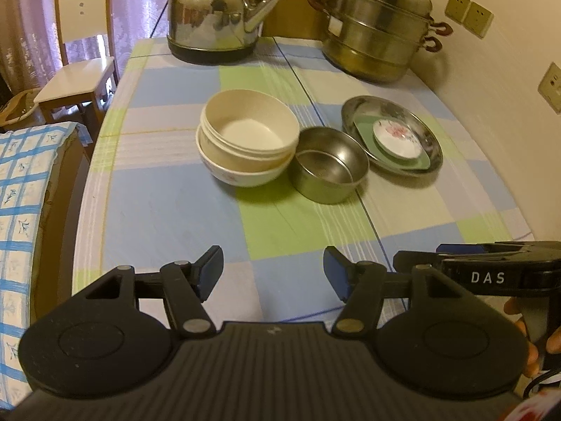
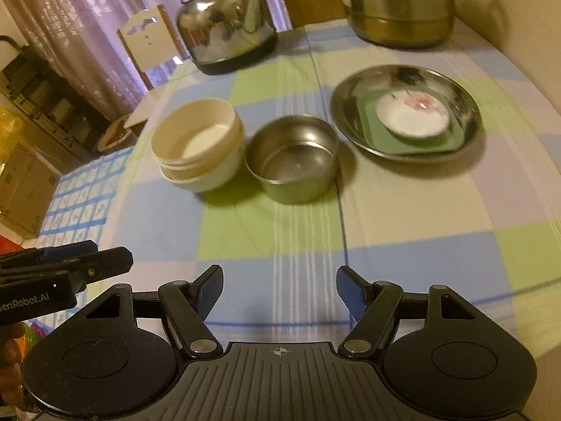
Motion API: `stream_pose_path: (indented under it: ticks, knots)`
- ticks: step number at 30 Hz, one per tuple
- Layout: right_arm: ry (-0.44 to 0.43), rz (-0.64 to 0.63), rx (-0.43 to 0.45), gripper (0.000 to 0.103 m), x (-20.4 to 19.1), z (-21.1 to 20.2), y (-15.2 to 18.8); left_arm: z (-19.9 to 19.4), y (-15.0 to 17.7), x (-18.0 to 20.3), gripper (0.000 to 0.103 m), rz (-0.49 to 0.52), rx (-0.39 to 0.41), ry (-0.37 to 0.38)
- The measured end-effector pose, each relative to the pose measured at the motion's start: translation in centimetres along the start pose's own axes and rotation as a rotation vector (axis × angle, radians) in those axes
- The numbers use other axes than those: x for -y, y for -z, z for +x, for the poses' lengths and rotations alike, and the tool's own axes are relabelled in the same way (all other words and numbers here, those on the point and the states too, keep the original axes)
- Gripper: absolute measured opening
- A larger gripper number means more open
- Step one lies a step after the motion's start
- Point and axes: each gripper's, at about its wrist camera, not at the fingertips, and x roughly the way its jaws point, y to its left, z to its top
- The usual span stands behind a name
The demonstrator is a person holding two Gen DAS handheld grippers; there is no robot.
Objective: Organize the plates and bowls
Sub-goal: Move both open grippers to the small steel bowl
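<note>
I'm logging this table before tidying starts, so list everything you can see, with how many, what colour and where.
cream bowls: two, cream, nested in the white bowl, table centre
white bowl: one, white with floral print, bottom of that stack
steel bowl: one, silver, right beside the stack
steel plate: one, silver, right of the steel bowl
green dish: one, green, in the steel plate
small saucer: one, white, pink flower, on the green dish
kettle: one, silver, far edge
steamer pot: one, steel, far right
chair: one, cream, left of the table
tablecloth: one, blue-green check
left claw: open
right claw: open
</note>
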Motion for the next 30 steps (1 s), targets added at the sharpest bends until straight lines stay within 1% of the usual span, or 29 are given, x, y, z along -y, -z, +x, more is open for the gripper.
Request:
stream_pose_path:
  ticks: [9, 19, 23, 30]
  knots:
    - [0.035, 0.057, 0.003, 0.071, 0.7, -0.9, 1.5, 0.2, 0.9, 0.6, 0.061, 0.035, -0.016, 0.03]
    - [0.074, 0.072, 0.003, 0.071, 1.2, -1.6, 2.5, 0.7, 1.4, 1.1, 0.061, 0.035, -0.029, 0.051]
    - [0.088, 0.075, 0.003, 0.071, 1.8, -1.5, 2.3, 0.9, 1.4, 1.1, 0.061, 0.016, -0.025, 0.05]
    - [0.091, 0.052, 0.005, 0.071, 2.6, -0.3, 1.1, 1.7, 0.7, 1.1, 0.061, -0.029, -0.013, 0.009]
